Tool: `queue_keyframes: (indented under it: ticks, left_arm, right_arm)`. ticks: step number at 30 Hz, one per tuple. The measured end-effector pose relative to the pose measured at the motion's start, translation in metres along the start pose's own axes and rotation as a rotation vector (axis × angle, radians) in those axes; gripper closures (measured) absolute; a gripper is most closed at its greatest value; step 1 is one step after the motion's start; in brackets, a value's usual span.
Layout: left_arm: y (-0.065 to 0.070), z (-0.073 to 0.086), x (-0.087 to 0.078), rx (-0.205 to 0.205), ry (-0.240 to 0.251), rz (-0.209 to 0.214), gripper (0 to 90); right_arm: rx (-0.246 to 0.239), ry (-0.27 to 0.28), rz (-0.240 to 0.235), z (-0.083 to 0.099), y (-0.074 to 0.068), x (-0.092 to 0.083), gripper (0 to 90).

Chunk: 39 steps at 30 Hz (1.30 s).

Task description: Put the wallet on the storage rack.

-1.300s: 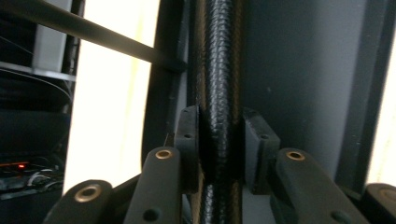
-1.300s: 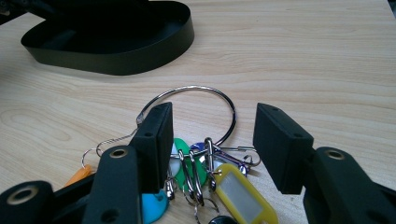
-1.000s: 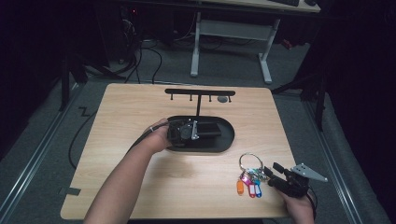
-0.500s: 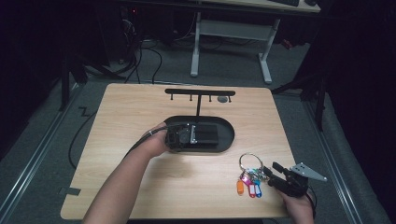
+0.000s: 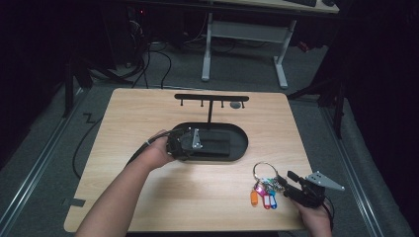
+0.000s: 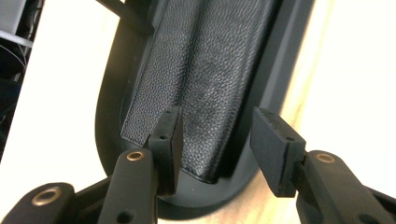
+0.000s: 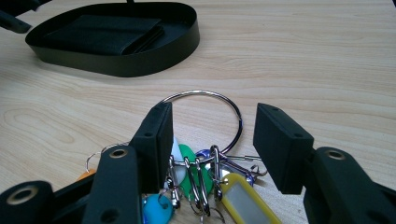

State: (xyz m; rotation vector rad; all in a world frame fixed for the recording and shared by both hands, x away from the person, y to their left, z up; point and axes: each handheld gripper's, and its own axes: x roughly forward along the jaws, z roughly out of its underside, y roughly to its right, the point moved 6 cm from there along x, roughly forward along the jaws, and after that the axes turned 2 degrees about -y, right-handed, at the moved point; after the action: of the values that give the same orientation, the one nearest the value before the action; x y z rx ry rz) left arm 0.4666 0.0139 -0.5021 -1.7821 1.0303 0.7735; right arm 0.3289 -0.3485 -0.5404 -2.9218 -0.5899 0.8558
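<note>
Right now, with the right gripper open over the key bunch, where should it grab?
Take the large metal ring, not the loose tags. It lies flat on the table, so come from above, the right gripper closing across its wire near the clustered clips.

Black leather wallet [image 6: 205,79] lies flat in oval tray [image 5: 242,140]; tagged key ring [image 7: 205,116] nearby, apparently loose.

Wallet [image 5: 212,143] in tray [image 5: 242,148] (table [image 5: 148,108] centre); key bunch [image 5: 264,190] near the front-right edge
</note>
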Motion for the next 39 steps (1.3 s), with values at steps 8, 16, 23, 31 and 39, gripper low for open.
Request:
queue_keyframes:
  ticks: [8, 16, 23, 31, 39]
  left_arm:
    - [0.026, 0.019, -0.014, -0.074, 0.054, 0.003, 50.0]
    - [0.047, 0.046, -0.028, -0.309, 0.183, 0.015, 42.9]
    - [0.083, 0.089, -0.028, -0.548, 0.252, 0.076, 36.5]
    - [0.108, 0.114, -0.04, -0.61, 0.293, 0.065, 30.0]
    - [0.108, 0.114, -0.047, -0.65, 0.399, 0.119, 29.7]
  right_arm:
    - [-0.002, -0.012, -0.008, 0.001, -0.002, 0.002, 48.5]
    - [-0.004, -0.025, -0.009, 0.002, -0.004, 0.005, 48.8]
    - [-0.008, -0.041, -0.017, 0.004, -0.005, 0.009, 49.0]
    - [-0.014, -0.064, -0.05, 0.004, -0.01, 0.013, 45.9]
    - [0.009, -0.127, -0.079, 0.002, -0.025, 0.027, 43.4]
